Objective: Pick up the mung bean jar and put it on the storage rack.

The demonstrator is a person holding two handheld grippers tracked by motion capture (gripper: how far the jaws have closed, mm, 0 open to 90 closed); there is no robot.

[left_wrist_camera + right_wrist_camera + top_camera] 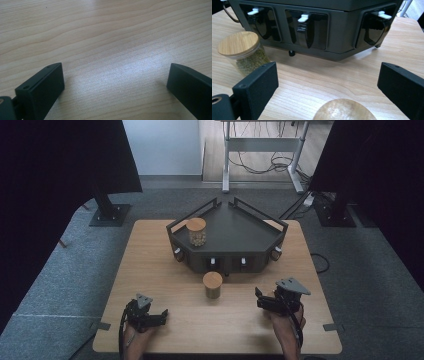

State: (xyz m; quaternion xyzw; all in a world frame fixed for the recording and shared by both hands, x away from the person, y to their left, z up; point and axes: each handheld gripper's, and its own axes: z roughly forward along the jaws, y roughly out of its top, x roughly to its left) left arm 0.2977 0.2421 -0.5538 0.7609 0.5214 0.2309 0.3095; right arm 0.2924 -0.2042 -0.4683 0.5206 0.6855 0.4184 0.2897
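Pale disc cut off below

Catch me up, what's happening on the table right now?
A person holds the left gripper and the right gripper low over the near side of the wooden table, both open and empty. One lidded jar stands on the table between them, in front of the dark rack. A second jar sits on top of the rack. Neither jar is being touched.

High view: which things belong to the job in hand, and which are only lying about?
Probably the job: dark rack, jar on the rack, jar on the table, left gripper, right gripper.
Only lying about: desk frame, floor cables, stand base.
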